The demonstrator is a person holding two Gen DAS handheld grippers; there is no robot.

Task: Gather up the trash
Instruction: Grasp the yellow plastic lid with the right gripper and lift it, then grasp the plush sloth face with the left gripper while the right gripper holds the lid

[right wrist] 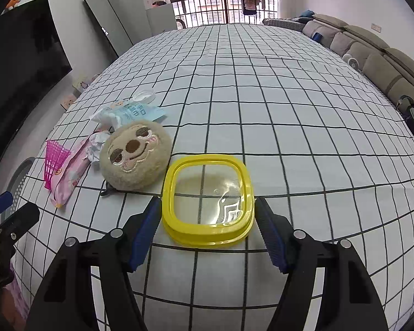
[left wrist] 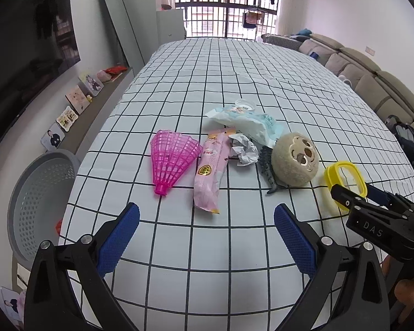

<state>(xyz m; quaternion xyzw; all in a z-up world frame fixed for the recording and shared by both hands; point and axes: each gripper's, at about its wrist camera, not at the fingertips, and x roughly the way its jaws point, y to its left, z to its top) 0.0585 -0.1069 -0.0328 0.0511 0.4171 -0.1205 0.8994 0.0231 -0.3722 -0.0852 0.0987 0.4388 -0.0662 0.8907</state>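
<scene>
On the checked tablecloth lie a pink snack wrapper [left wrist: 210, 171], a crumpled white paper ball [left wrist: 243, 149], a light blue wipes packet [left wrist: 245, 121] and a small clear cap [left wrist: 245, 104]. My left gripper [left wrist: 206, 220] is open and empty, just short of the pink wrapper. My right gripper [right wrist: 207, 215] is open, its fingers on either side of a yellow-rimmed clear lid [right wrist: 207, 201], not closed on it. The lid [left wrist: 345, 182] and the right gripper [left wrist: 356, 197] also show in the left wrist view.
A pink plastic shuttlecock skirt [left wrist: 171, 162] and a plush sloth head [left wrist: 294, 163] over a dark toy lie among the trash. A grey perforated basket [left wrist: 38, 201] stands on the floor off the table's left edge. A sofa [left wrist: 372, 80] runs along the right.
</scene>
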